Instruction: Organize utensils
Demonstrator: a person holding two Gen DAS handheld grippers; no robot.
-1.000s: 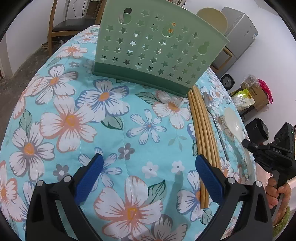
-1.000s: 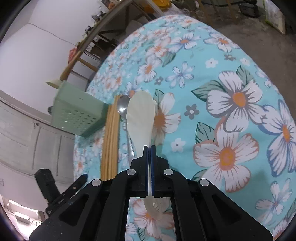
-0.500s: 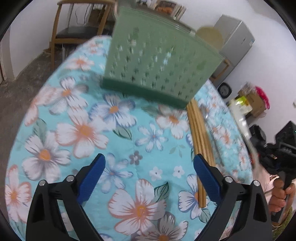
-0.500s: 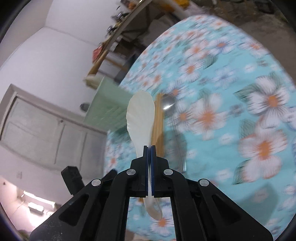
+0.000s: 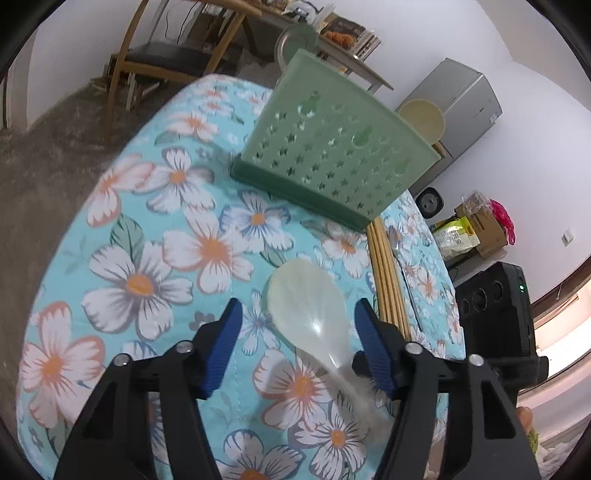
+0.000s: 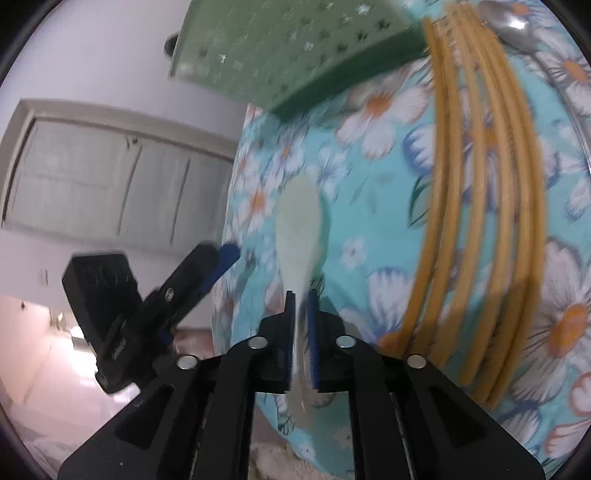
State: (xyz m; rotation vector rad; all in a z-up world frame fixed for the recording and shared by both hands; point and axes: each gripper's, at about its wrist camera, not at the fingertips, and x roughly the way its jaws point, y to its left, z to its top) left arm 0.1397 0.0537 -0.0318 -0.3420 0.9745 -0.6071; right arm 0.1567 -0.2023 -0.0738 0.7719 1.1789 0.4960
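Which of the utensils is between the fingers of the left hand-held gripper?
The pale rice paddle; its blade sits between the blue pads of the left hand-held gripper. The chopsticks and metal spoon lie apart on the cloth.

White walls (image 5: pixel 535 122), wooden chair (image 5: pixel 162 59), grey fridge (image 5: pixel 461 103), panelled door (image 6: pixel 110 177).

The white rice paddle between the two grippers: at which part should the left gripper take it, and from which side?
Probably the neck of the rice paddle, where the broad blade narrows into the handle. The blade looks too wide and slippery. The left gripper already straddles it from the handle end, its jaws closing but not touching; the right gripper, jaws just opening, has the handle between them.
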